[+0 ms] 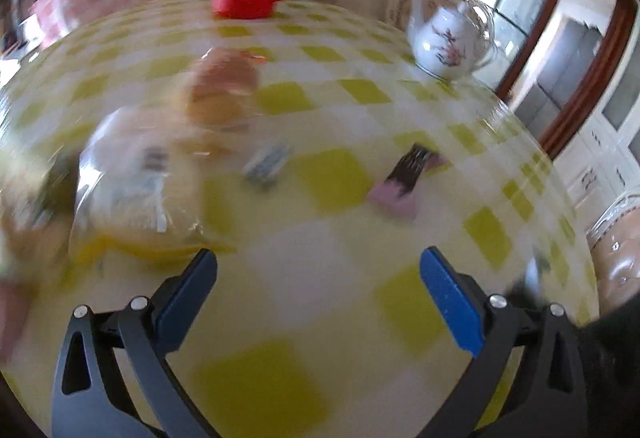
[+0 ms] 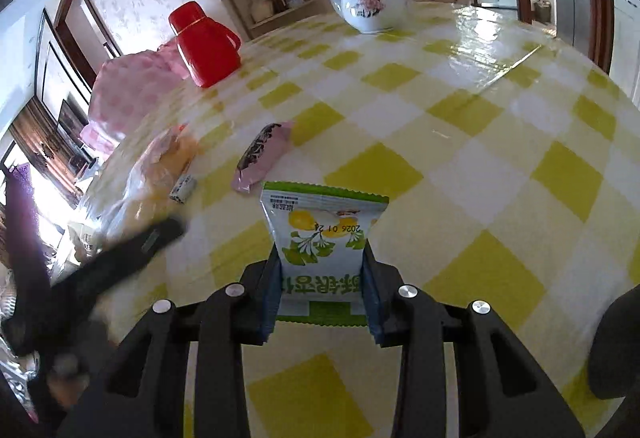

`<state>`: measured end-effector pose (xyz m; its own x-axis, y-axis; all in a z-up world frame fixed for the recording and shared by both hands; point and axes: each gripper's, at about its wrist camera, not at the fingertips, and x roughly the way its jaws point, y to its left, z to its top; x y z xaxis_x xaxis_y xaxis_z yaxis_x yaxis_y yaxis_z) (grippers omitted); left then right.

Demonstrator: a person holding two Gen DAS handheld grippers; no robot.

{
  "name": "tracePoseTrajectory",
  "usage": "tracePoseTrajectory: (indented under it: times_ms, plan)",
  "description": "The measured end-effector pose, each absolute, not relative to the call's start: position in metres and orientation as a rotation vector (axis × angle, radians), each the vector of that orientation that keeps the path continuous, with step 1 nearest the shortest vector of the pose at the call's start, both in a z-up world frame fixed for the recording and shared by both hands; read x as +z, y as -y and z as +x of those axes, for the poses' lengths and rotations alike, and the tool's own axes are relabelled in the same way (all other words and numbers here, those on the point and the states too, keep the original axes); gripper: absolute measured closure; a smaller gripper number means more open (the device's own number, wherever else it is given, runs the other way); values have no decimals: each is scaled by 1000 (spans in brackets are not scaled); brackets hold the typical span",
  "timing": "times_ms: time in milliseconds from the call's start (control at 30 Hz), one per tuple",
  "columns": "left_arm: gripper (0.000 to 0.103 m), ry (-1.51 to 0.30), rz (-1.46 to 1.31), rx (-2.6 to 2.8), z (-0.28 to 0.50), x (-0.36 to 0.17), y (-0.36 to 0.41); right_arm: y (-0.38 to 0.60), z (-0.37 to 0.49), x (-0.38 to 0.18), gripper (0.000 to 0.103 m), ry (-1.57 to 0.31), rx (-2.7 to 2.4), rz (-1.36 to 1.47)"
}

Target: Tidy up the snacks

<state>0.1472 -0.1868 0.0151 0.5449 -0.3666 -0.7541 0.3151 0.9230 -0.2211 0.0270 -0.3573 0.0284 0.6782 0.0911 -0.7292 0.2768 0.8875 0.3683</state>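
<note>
Yellow-and-white checked oilcloth table [image 2: 460, 126] lies under me; my right gripper [image 2: 323, 270] is clamped on a white-and-green foil snack packet [image 2: 320, 234], lifted clear. Next, I judge, it goes beside the pink-wrapped snack bar [image 2: 262, 154]. My left gripper [image 1: 320, 278] stands wide, empty.

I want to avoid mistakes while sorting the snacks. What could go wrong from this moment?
1. The right gripper pinches the green-and-white snack packet only at its sides; the soft packet may slip out.
2. The open left gripper is moving fast, its view blurred; it might knock the pink-wrapped snack or the bread bag.
</note>
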Motion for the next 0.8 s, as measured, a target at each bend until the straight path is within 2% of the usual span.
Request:
tracePoseTrajectory:
  times_ms: [167,200,233,267,300,333,800]
  plan:
    - [2,-894,150,-482,182,11,255,362,27,24,68,-833,-117,514]
    - [5,-890,192,-507,184,9,266,363,28,24,68,-834,-120,522]
    - [18,-889,211,-531,185,6,272,364,28,23,68,-837,-119,525]
    - [27,-898,224,-555,186,3,278,364,28,23,68,-838,-119,526]
    - [49,-886,246,-534,185,0,279,364,28,24,68,-837,-119,525]
    - [81,-880,248,-528,183,1,280,364,29,24,68,-836,-118,524]
    - [83,-776,69,-442,74,22,171,362,28,26,68,-819,-105,508]
